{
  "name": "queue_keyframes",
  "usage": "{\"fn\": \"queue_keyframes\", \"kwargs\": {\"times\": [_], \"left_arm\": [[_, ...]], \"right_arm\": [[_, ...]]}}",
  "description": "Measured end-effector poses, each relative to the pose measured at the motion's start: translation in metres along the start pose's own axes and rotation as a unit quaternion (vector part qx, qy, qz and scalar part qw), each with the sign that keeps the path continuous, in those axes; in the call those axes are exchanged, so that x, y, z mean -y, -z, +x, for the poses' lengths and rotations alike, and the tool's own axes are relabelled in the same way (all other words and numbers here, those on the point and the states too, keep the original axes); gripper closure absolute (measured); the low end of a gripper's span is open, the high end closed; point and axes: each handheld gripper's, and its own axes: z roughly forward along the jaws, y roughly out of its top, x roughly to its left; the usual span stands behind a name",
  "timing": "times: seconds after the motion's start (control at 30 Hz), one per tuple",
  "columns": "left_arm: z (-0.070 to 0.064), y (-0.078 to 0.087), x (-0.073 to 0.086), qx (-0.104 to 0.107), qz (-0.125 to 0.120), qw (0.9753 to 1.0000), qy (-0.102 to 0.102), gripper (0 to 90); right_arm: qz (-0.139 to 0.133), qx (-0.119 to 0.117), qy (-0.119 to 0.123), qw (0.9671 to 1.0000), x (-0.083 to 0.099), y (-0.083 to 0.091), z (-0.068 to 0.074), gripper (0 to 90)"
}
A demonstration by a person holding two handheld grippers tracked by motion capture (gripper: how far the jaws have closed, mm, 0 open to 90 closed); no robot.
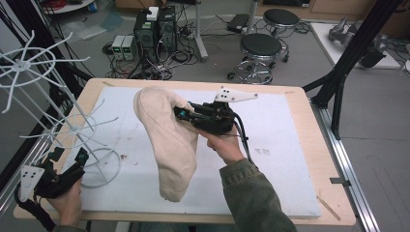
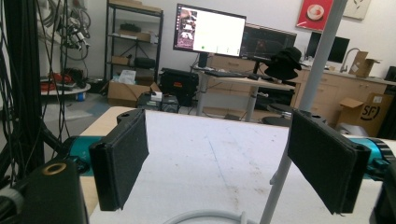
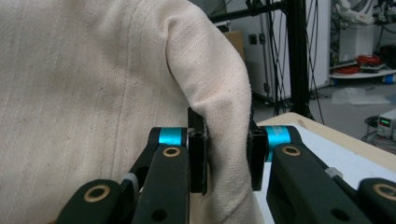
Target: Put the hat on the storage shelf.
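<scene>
One cream twill hat (image 1: 167, 140) pinched in right gripper (image 1: 183, 114); left gripper (image 1: 72, 166) wide beside white wire rack (image 1: 72, 126)

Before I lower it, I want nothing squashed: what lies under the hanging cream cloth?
Under the cream cloth, held up by the right gripper, I see white mat, bare around its lower end. The patch directly beneath the cloth is covered, so I cannot tell.

2 black stools (image 1: 261, 46) stand behind the table (image 1: 309, 145).
</scene>
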Motion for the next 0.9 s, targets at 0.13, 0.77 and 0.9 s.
{"fn": "queue_keyframes", "kwargs": {"times": [0.13, 0.77, 0.9], "left_arm": [[0.0, 0.0, 0.0, 0.0, -0.001, 1.0, -0.001, 21.0], [0.0, -0.001, 0.001, 0.001, 0.001, 1.0, 0.001, 21.0], [0.001, -0.001, 0.0, 0.0, 0.001, 1.0, 0.0, 21.0]], "right_arm": [[-0.008, -0.007, 0.005, 0.9999, -0.01, -0.002, 0.005, 77.3], [-0.053, -0.061, 0.036, 0.9961, -0.076, -0.037, 0.033, 77.3], [-0.053, -0.067, 0.048, 0.9952, -0.091, -0.046, 0.041, 77.2]]}}
